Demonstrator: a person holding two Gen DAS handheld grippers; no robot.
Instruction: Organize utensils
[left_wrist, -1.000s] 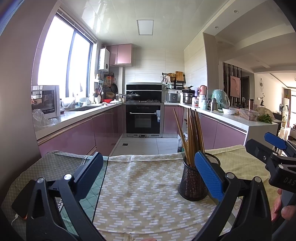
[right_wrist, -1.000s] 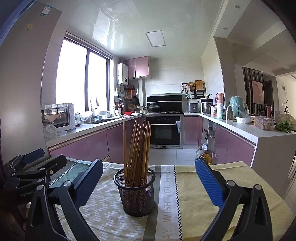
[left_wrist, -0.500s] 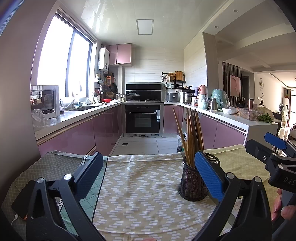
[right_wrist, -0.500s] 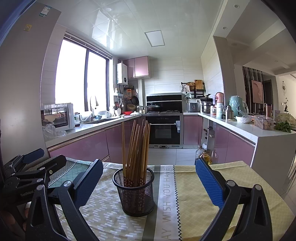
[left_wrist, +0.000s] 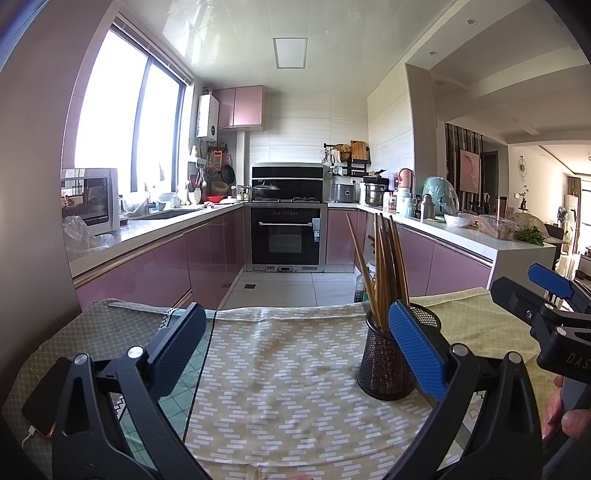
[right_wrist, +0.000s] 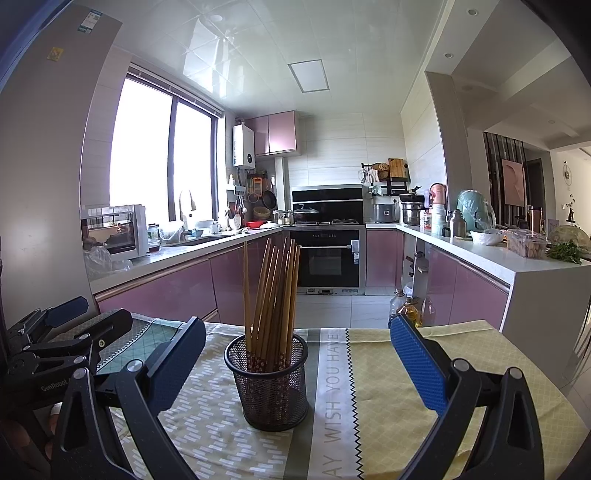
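We hold both tongs, left (left_wrist: 295, 354) and right (right_wrist: 297, 362), spread and empty; the chopsticks (right_wrist: 271, 291) stand bundled in the cup (right_wrist: 267, 380) mid-counter (right_wrist: 406, 406), seemingly already sorted.

Light: bright daylight from window (left_wrist: 122, 122), blown out.
Glare: sheen on ceiling (right_wrist: 221, 44).
Edges: strong fisheye bend, dark vignette corners.
Focus: sharp throughout.

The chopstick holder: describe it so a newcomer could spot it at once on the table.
Start at the cloth-covered table in front of the kitchen. On the patterned cloth, ahead of the open right gripper, stands a black wire-mesh cup. A bundle of wooden chopsticks stands upright in it, and nothing else on the cloth stands upright.
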